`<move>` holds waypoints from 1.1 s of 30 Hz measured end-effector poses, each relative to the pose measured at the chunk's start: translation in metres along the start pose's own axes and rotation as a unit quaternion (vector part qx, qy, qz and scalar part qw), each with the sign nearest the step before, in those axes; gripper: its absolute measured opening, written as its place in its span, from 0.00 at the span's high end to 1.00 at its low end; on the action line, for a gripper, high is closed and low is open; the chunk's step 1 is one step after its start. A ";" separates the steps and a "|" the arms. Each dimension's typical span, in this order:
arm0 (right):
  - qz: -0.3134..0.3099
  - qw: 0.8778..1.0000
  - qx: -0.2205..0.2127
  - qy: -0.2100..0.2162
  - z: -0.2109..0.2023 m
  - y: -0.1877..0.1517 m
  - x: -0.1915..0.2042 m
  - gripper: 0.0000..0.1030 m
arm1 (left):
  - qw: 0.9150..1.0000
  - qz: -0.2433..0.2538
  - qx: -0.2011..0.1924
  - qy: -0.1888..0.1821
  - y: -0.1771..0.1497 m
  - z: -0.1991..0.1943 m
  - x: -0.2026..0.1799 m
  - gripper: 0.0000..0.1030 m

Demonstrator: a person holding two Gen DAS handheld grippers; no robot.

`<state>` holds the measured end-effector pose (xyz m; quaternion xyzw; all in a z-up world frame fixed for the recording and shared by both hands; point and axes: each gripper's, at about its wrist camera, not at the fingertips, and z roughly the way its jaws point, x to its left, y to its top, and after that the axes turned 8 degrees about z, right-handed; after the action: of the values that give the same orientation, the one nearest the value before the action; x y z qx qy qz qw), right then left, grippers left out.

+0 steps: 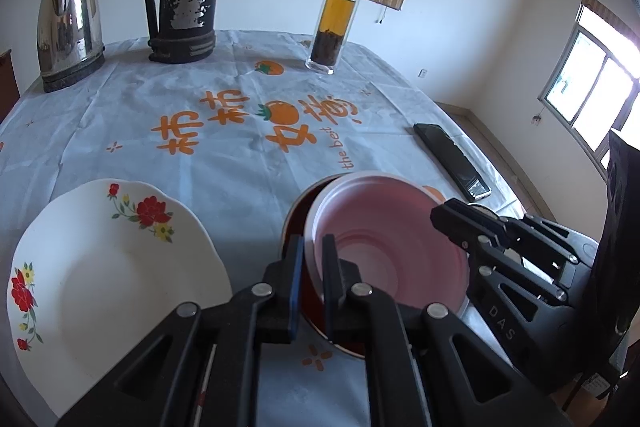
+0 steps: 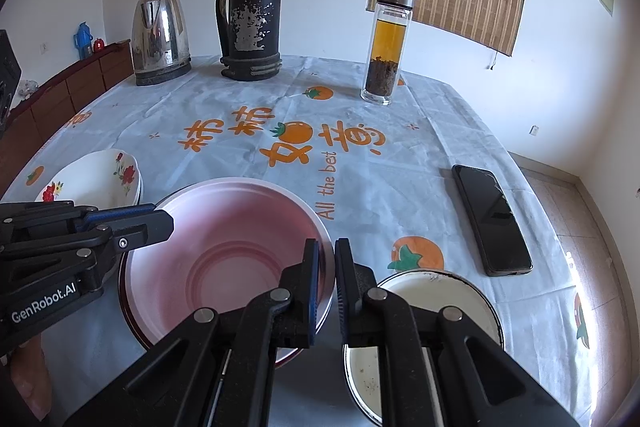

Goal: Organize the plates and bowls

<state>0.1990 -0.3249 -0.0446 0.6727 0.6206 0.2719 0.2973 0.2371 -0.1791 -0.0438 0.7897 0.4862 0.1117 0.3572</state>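
Note:
A pink bowl (image 1: 384, 227) sits inside a dark red bowl (image 1: 298, 219) near the table's front; both also show in the right wrist view, pink (image 2: 224, 247) over red rim (image 2: 132, 323). My left gripper (image 1: 312, 279) is shut on the pink bowl's near-left rim. My right gripper (image 2: 327, 287) is shut on its right rim. A white floral plate (image 1: 112, 267) lies to the left; it shows in the right wrist view (image 2: 100, 171). A white enamel bowl (image 2: 432, 299) sits right of the stack.
At the back stand a steel kettle (image 2: 160, 35), a worn black thermos (image 2: 252, 11) and a glass tea bottle (image 2: 386, 47). A black phone (image 2: 492, 219) lies on the right of the printed tablecloth (image 2: 360, 187). The table's right edge drops to the floor.

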 end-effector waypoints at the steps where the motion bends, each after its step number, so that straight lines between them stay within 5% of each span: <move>1: 0.000 1.000 0.000 0.000 0.000 0.000 0.000 0.90 | 1.000 0.000 0.000 0.000 0.000 0.000 0.000 0.95; 24: 0.004 1.000 -0.002 0.012 -0.003 -0.003 -0.002 0.89 | 1.000 -0.011 -0.002 -0.014 -0.001 0.000 0.003 0.94; 33: 0.002 1.000 -0.017 0.012 -0.015 -0.004 -0.001 0.84 | 0.999 -0.016 -0.018 -0.023 -0.001 -0.006 0.005 0.80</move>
<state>0.1851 -0.3245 -0.0374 0.6654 0.6181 0.2915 0.3005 0.2355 -0.1722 -0.0409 0.7776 0.4883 0.0963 0.3841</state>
